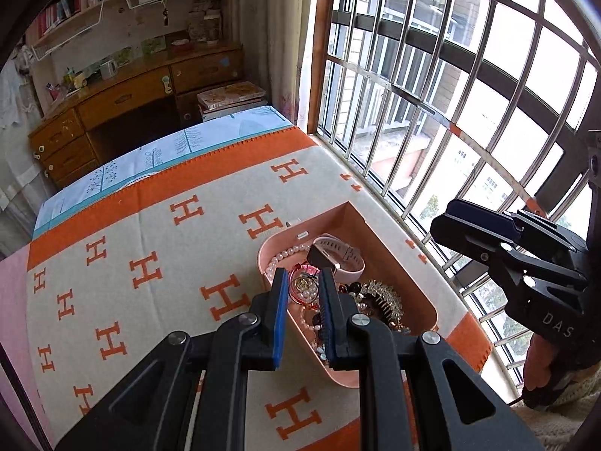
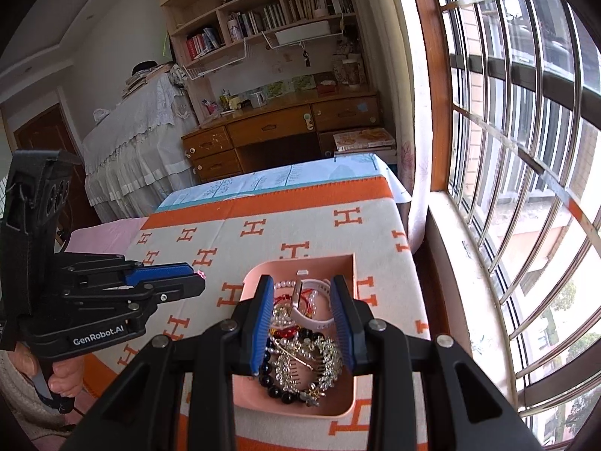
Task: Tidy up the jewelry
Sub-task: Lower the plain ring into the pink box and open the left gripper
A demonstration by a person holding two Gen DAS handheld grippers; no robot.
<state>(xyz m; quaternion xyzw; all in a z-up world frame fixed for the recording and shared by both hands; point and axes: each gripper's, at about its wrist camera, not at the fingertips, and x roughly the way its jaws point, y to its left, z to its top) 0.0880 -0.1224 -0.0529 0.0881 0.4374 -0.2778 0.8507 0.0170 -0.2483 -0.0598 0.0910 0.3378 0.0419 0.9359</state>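
Note:
A pink tray (image 1: 263, 259) (image 2: 248, 282) lies on the H-patterned blanket, holding a pink-strapped watch (image 1: 338, 259) (image 2: 319, 321), a pearl strand (image 1: 289, 253), a rhinestone hair comb (image 1: 383, 293) (image 2: 315, 360) and dark beads (image 2: 276, 387). My left gripper (image 1: 303, 278) (image 2: 199, 280) hovers over the tray's left end. Its jaws stand narrow on a small pink ornament with a gold flower and pearls (image 1: 302, 285). Only a pink tip (image 2: 201, 273) of that ornament shows from the side. My right gripper (image 2: 301, 282) (image 1: 441, 221) hangs open above the tray with nothing between its fingers.
The orange and cream blanket (image 1: 150, 263) covers a bed that runs along a barred window (image 1: 450, 112) on the right. A wooden desk (image 1: 131, 94) with shelves stands beyond the bed's far end. A person's hand (image 2: 64, 376) grips the left handle.

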